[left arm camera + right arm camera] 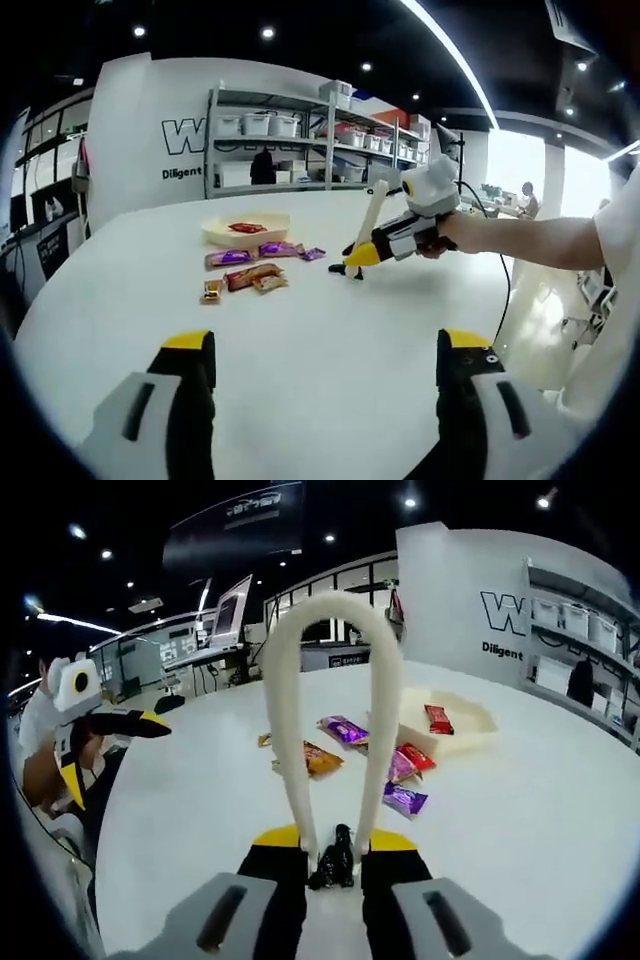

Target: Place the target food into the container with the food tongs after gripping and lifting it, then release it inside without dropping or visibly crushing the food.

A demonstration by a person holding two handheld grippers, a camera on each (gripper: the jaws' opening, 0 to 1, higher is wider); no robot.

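Tongs (330, 720), cream-coloured and looped, stand clamped in the right gripper (333, 852), their tips pressed close together on the white table (520, 830) and pinching nothing. One red snack packet (438, 719) already lies in the shallow cream container (470, 720) toward the far edge. Other wrapped snacks (345, 730) lie scattered just beside it, untouched. The left gripper (325, 362) hovers spread over bare table near the front edge. By the look of it, most of the job remains: grip, lift, release.
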